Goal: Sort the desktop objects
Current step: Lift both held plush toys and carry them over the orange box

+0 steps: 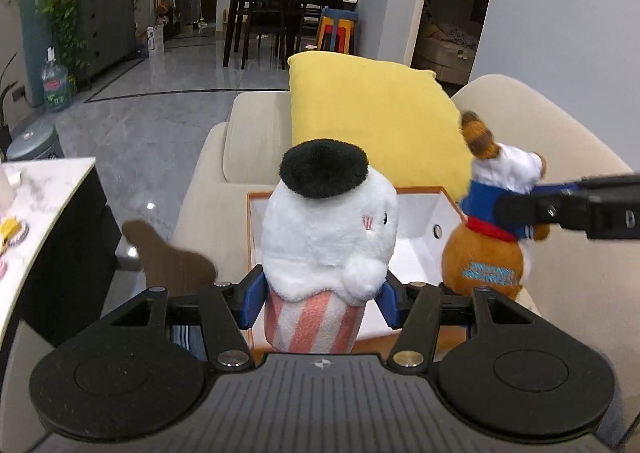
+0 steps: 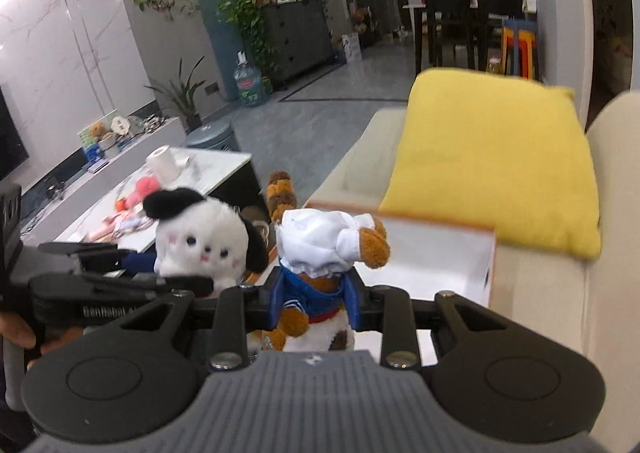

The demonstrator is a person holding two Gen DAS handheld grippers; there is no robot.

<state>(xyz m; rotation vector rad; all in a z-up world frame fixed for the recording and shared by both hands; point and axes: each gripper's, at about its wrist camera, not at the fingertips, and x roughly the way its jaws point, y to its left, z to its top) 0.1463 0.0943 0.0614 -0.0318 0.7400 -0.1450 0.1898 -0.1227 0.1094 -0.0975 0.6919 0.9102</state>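
My left gripper is shut on a white plush dog with black ears and a pink-striped base, held upright above the near edge of a white box with an orange rim. The same white plush dog shows at the left in the right wrist view. My right gripper is shut on a brown plush animal in a white cap and blue shirt. In the left wrist view that brown plush animal hangs over the box's right side, clamped by the right gripper's fingers.
The box sits on a cream sofa in front of a yellow cushion. A marble-topped coffee table with a paper roll and small items stands to the left. Grey tiled floor lies beyond.
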